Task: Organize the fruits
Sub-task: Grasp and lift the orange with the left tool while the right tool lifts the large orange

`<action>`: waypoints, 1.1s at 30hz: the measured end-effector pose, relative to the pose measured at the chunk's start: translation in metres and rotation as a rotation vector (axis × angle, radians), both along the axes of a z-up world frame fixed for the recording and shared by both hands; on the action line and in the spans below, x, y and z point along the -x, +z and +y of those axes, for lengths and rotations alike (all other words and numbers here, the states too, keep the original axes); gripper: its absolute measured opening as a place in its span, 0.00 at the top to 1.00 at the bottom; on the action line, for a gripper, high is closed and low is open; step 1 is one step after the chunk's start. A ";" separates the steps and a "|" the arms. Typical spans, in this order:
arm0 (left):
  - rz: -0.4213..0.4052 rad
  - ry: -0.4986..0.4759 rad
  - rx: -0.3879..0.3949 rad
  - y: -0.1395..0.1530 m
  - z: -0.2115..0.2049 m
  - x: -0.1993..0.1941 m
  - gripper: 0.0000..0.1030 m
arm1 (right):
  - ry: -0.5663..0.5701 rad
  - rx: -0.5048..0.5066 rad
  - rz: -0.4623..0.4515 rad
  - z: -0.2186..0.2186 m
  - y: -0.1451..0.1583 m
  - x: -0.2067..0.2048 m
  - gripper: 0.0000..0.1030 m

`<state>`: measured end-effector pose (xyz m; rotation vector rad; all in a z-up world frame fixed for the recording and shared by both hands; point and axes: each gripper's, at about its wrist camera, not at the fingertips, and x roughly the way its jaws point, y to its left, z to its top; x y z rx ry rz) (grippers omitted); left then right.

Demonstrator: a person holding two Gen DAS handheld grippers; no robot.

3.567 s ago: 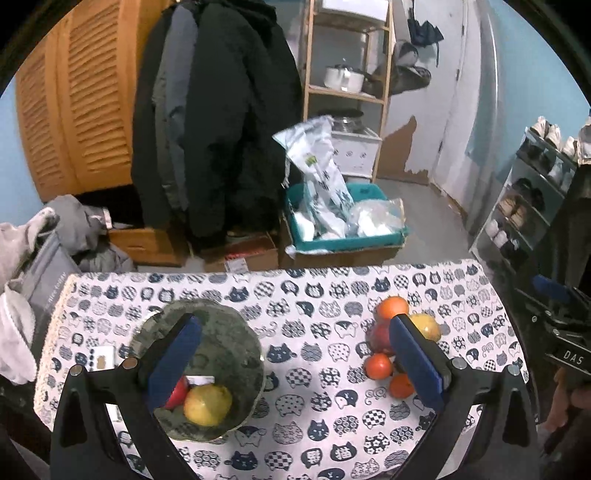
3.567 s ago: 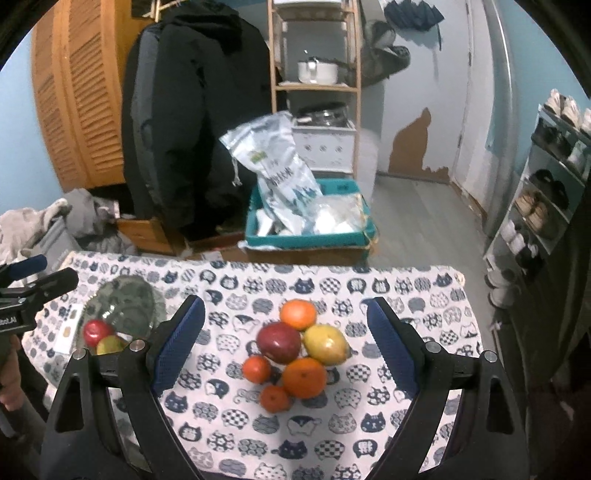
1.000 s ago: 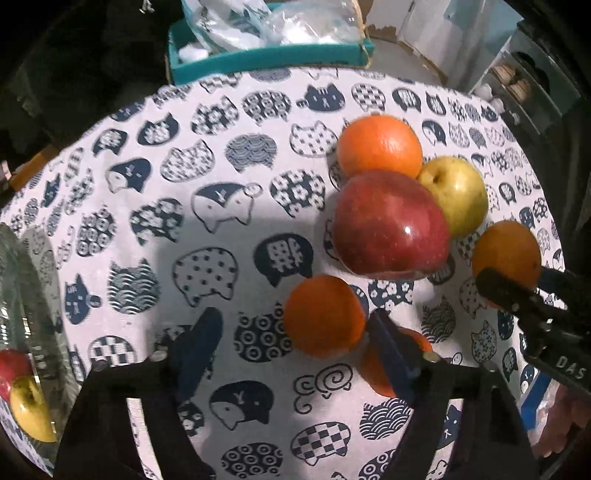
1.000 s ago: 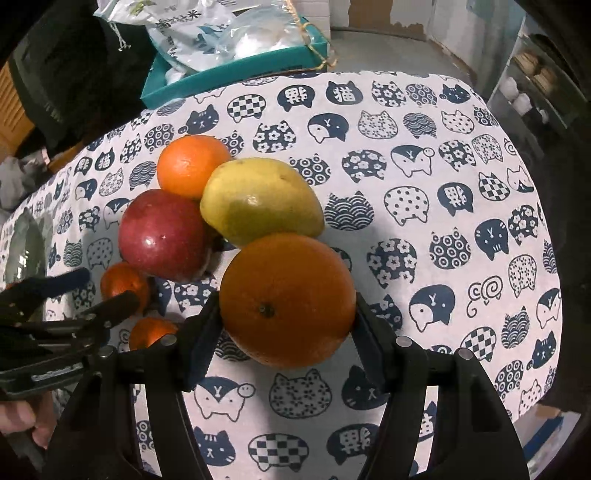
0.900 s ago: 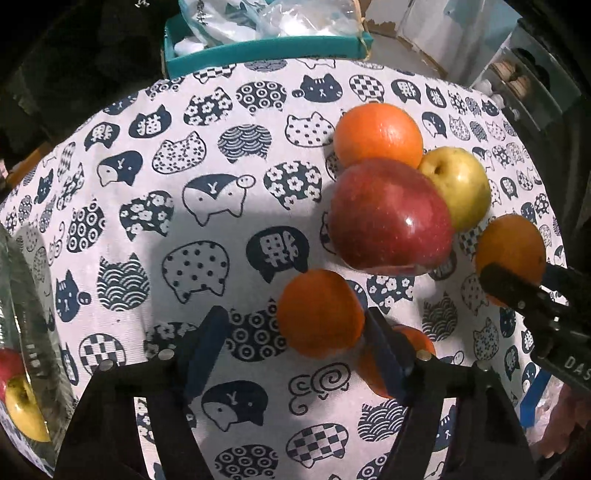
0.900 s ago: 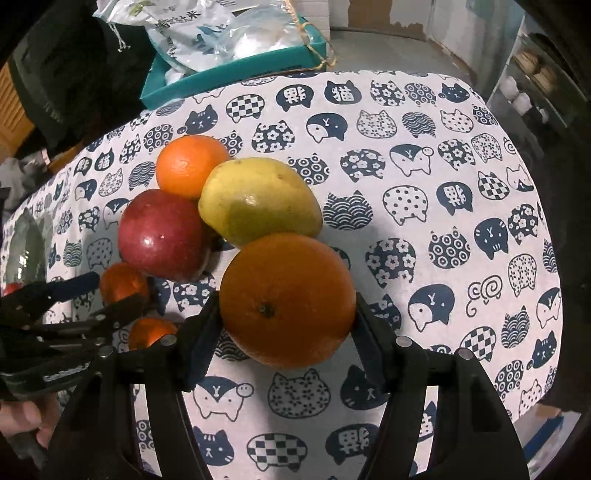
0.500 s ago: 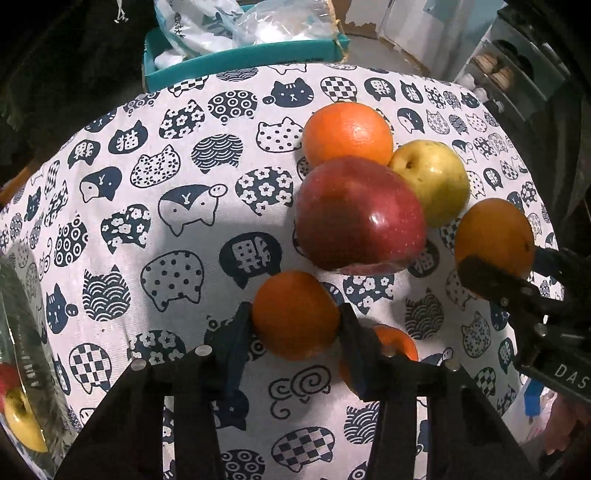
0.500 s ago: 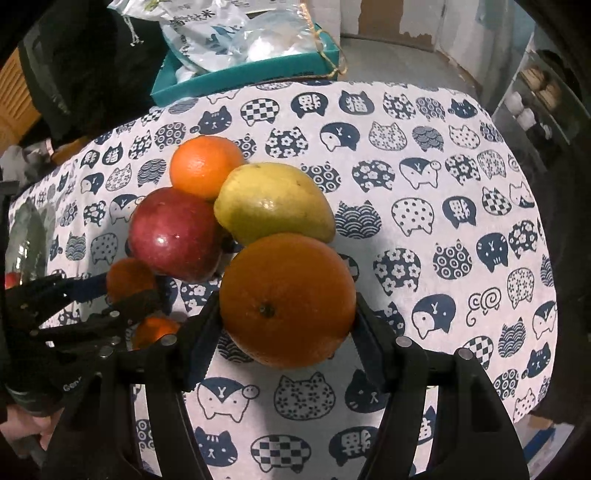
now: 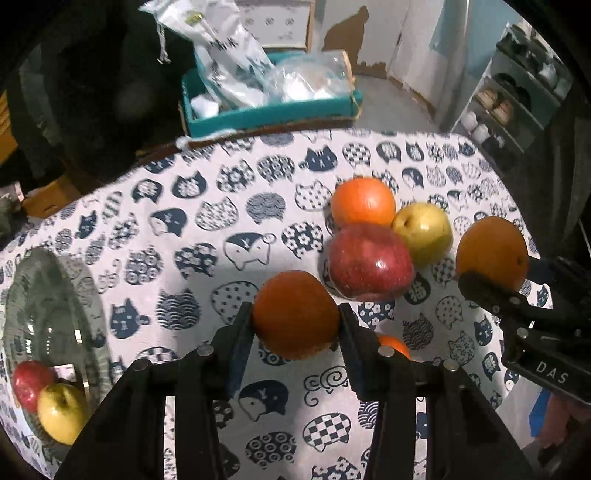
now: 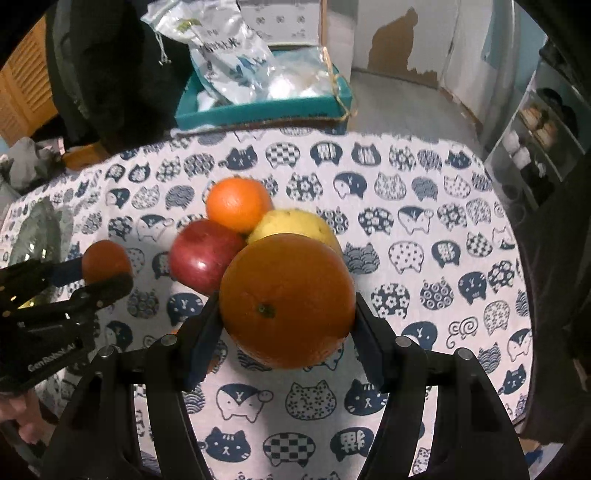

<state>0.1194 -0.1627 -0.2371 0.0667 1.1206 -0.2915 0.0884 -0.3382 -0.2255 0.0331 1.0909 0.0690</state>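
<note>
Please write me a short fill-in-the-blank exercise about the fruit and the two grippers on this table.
1. The left gripper is shut on a small ____.
2. The right gripper holds the ____ orange of the two.
3. The bowl holds a yellow apple and a ____ one.
4. The red apple in the pile lies on a cloth printed with ____.

Missing words: orange; larger; red; cats

Grey floor (image 10: 399, 107), peeling white wall (image 10: 413, 33), shoe rack (image 9: 517, 96).
</note>
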 end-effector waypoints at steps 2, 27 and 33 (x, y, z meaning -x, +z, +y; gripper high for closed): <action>-0.014 0.006 0.005 0.007 0.004 0.003 0.56 | 0.002 -0.001 -0.016 0.001 0.007 0.002 0.36; -0.192 0.077 0.090 0.103 0.062 0.040 0.56 | 0.087 -0.040 -0.227 0.036 0.101 0.028 0.36; -0.245 0.091 0.089 0.122 0.075 0.050 0.56 | 0.124 -0.045 -0.270 0.052 0.122 0.035 0.36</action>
